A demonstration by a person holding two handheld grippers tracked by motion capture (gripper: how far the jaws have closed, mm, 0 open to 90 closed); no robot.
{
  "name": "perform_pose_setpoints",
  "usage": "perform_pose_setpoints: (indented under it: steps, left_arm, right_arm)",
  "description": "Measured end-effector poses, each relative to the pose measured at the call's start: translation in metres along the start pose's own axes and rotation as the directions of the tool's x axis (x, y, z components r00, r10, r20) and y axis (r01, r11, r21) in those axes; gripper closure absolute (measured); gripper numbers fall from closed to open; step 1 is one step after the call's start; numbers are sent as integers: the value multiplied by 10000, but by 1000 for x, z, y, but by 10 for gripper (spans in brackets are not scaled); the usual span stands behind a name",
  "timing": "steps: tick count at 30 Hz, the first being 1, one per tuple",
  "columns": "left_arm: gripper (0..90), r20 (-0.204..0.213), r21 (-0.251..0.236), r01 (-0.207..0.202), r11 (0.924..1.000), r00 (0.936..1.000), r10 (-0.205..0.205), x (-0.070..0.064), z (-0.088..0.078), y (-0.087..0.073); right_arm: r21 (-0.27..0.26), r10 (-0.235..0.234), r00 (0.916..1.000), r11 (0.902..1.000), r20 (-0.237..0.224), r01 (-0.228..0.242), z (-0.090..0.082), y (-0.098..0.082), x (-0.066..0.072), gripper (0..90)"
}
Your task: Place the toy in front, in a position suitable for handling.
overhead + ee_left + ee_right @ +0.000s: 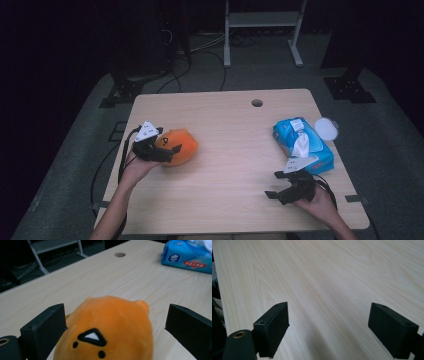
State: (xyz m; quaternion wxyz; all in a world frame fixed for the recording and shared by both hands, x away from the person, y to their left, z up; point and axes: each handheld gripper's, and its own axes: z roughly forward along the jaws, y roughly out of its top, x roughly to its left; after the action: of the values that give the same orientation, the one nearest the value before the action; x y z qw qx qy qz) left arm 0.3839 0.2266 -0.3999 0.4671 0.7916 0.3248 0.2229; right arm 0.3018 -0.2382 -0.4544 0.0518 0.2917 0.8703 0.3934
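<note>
An orange plush toy (181, 145) lies on the left part of the wooden table (230, 150). My left gripper (169, 141) is at its near-left end, jaws wide apart on either side of it. In the left gripper view the plush toy (107, 330) sits between the two jaws with gaps on both sides, its black-and-white face marks toward the camera. My right gripper (276, 185) rests low over the table near the front right, open. In the right gripper view my right gripper (337, 325) has bare wood between its jaws.
A blue pack of wet wipes (303, 143) lies at the right side, one white wipe sticking up, with a white round lid (326, 128) beside it. The wipes pack (190, 256) shows far off in the left gripper view. A cable hole (257, 103) sits near the table's back edge.
</note>
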Motion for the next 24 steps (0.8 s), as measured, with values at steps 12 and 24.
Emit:
perform_pose_setpoints:
  steps: [12, 24]
  left_arm:
    - [14, 164, 839, 662, 9943, 9976, -678, 13, 30, -21]
    - [0, 173, 1196, 30, 9928, 9998, -51, 5, 33, -26]
  right_arm:
    - [202, -63, 10000, 9998, -61, 64, 2, -1, 1, 160]
    - [177, -212, 9998, 9996, -8, 212, 1, 0, 5, 160]
